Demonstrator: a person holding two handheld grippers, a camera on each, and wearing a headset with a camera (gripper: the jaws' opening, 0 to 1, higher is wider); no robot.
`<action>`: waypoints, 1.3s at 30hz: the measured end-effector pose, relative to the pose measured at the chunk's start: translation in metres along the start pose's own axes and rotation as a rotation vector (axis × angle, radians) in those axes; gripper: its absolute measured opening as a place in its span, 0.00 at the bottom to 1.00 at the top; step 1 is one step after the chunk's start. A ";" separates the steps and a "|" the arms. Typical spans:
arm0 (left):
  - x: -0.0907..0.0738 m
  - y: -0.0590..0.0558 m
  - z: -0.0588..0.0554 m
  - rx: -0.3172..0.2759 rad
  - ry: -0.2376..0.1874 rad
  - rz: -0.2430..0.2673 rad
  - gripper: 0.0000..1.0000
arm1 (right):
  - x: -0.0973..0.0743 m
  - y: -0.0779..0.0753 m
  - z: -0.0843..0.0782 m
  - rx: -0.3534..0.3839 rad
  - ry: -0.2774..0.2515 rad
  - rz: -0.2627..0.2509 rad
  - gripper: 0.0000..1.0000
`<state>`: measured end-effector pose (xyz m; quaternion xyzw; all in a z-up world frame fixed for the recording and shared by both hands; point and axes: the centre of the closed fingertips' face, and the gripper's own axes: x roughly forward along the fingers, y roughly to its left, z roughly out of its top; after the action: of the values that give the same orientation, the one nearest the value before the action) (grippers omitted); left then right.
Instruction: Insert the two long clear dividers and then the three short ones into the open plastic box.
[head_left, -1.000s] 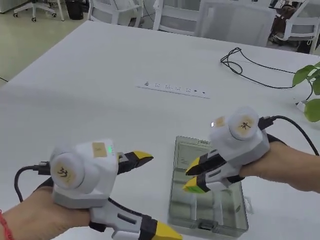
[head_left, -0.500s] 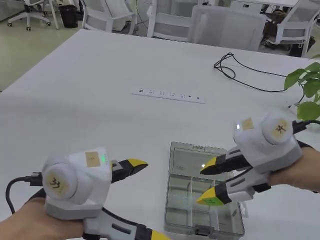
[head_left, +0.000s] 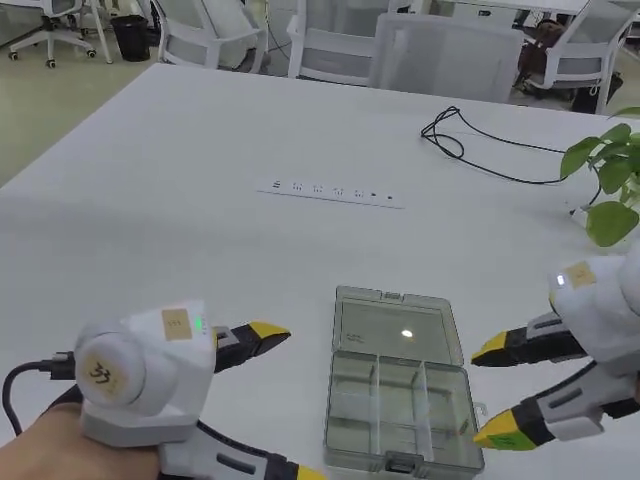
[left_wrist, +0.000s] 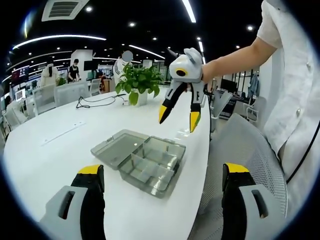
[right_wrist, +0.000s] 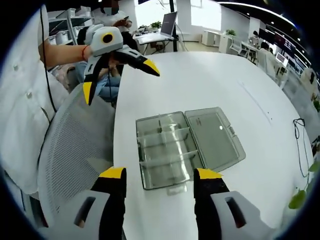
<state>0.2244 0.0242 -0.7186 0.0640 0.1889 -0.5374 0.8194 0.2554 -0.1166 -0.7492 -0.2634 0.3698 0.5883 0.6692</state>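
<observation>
Step — clear plastic dividers (head_left: 378, 400) seemingly all seated in the shallow translucent grey box (head_left: 392, 322), lower centre | left gripper (left_wrist: 162, 170), right gripper (head_left: 492, 392) spread, empty | next: check your count.

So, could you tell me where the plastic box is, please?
In the head view, the open plastic box lies on the white table between the left gripper and right gripper.

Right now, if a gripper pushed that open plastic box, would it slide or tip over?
Probably slide: the plastic box lies flat on the smooth white table. It looks thin-walled, so it is likely light. Its open lid lies flat behind it, so tipping seems unlikely.
</observation>
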 end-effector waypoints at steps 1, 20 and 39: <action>0.000 0.000 0.000 0.000 0.000 0.000 1.00 | -0.002 -0.001 -0.007 0.001 0.011 -0.001 0.56; 0.000 0.001 -0.002 -0.010 0.006 0.002 1.00 | -0.011 -0.005 -0.105 -0.043 0.216 0.020 0.59; -0.002 0.004 -0.005 -0.022 0.018 0.011 1.00 | 0.003 -0.021 -0.155 -0.188 0.385 0.015 0.45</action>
<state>0.2262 0.0290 -0.7229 0.0608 0.2017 -0.5303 0.8212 0.2473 -0.2407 -0.8449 -0.4294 0.4362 0.5640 0.5543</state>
